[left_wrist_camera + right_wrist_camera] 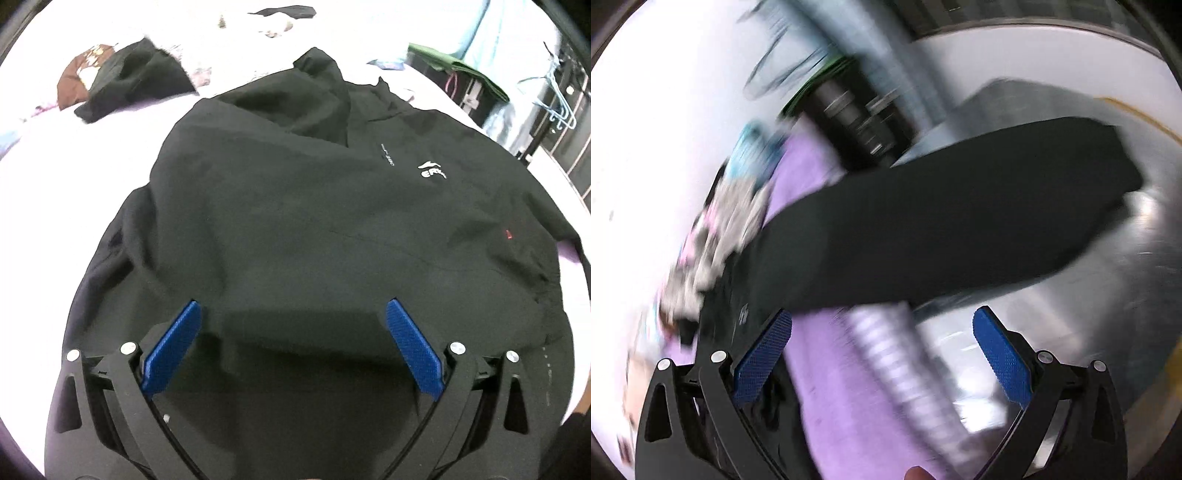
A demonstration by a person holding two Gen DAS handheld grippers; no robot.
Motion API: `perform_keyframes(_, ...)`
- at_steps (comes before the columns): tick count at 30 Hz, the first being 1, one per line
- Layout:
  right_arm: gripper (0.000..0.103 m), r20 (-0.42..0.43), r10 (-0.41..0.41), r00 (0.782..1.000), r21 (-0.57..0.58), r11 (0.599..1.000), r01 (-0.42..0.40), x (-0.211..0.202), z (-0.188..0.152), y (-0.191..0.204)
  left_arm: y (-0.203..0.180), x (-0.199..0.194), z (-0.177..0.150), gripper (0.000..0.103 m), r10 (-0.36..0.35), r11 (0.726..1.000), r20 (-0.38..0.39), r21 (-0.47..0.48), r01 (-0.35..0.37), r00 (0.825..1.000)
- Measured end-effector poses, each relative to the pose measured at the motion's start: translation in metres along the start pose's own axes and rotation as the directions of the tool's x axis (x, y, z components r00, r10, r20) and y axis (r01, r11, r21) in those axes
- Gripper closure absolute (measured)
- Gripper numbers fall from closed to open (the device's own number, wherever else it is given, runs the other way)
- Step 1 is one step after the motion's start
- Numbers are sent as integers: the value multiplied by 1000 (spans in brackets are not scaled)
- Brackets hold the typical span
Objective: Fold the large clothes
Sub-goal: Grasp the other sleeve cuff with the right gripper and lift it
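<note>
- A large black fabric jacket (314,221) with a small white chest logo (432,170) lies spread flat on the pale lilac bed sheet (74,229).
- A crumpled dark garment (125,77) lies beyond the jacket's far left corner.
- The left gripper (293,332) hovers over the jacket's near hem, blue fingers spread, holding nothing.
- In the blurred right wrist view, the right gripper (882,332) is spread wide beside a black sleeve (960,225).

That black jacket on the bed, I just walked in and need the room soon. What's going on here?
A person is folding clothes with a hand-held gripper in each hand. The black jacket lies spread on the lilac sheet, logo side up, not yet folded. The left hand-held gripper is open over the jacket's near edge, gripping nothing. The right hand-held gripper is open too; its view is blurred, with a black sleeve stretching past the bed's edge in front of it. Other dark clothes wait further back.
</note>
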State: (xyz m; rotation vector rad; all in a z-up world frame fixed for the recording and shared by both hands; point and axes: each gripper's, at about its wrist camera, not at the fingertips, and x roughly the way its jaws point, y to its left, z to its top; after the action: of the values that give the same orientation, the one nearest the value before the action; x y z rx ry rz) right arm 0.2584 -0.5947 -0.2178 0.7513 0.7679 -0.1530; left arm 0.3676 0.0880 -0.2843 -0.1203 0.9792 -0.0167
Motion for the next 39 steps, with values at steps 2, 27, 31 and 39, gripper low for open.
perform_keyframes(2, 6, 42, -40, 998, 36, 999, 39, -8, 12, -18, 1, -4, -6, 7, -1, 1000, -10, -5, 1, 1000)
perform_keyframes(27, 27, 98, -239, 966, 303, 932, 200, 17, 63, -109, -6, -43, -11, 7, 40, 999, 53, 15, -41, 998)
perform_keyframes(31, 46, 81, -263, 961, 298, 927, 229, 21, 61, -108, -4, -43, -12, 7, 39, 999, 54, 17, -40, 998)
perform_keyframes(39, 90, 72, -289, 955, 307, 917, 254, 23, 52, -112, -2, -47, -12, 7, 13, 1000, 51, 11, -13, 999)
